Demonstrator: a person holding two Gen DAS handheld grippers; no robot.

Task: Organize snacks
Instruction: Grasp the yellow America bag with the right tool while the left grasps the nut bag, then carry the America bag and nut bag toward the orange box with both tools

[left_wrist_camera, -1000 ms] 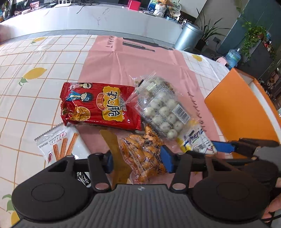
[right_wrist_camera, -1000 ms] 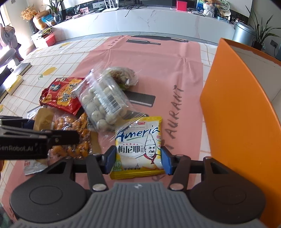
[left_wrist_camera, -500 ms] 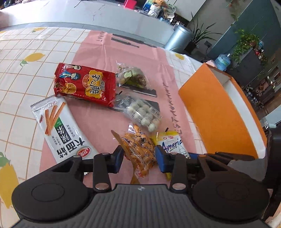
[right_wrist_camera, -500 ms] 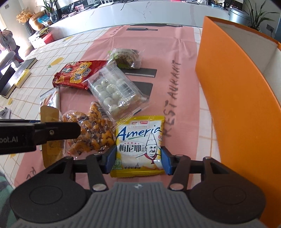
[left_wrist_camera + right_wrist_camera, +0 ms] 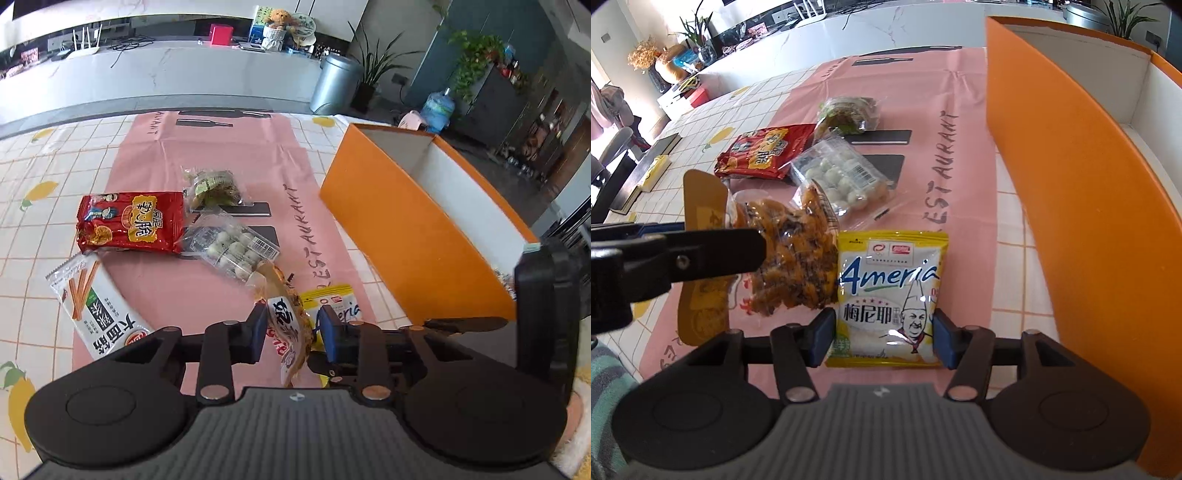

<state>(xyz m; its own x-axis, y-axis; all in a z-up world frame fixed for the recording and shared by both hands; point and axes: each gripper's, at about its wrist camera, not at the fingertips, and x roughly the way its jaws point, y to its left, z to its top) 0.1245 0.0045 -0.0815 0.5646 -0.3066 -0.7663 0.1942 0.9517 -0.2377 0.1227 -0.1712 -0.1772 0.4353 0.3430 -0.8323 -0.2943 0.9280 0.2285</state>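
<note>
Left gripper point(image 5: 291, 332): fingers narrowed to their tightest, pinching the orange pack point(image 5: 286, 325) of fried snack by its sealed edge. A second ago the fingers stood wider around the pack as it lay on the pink mat point(image 5: 221, 155); they have since closed and the pack hangs lifted, seen from the right wrist view as a clear bag point(image 5: 790, 254) dangling beside the left gripper's finger point(image 5: 701, 254).

Right gripper point(image 5: 884, 338): fingers set at a middling width on either side of the yellow packet point(image 5: 890, 295), easing apart slightly. Whether the pads press on the packet or merely flank it cannot be told; the packet appears flat on the surface, as it did a second ago.

Orange box point(image 5: 417, 236): open-topped, standing at the right of the mat, just beyond the yellow packet; its white inside shows no snack in the visible part.

Left on the surface: red bag point(image 5: 131, 221), stick packet point(image 5: 96, 306), tray of white balls point(image 5: 236, 247), green-brown pack point(image 5: 214, 184).

Reading: the first snack is now secured and off the surface, so the likely next step is carrying it over the box wall. The bag hangs limp and may swing or catch on the rim.
</note>
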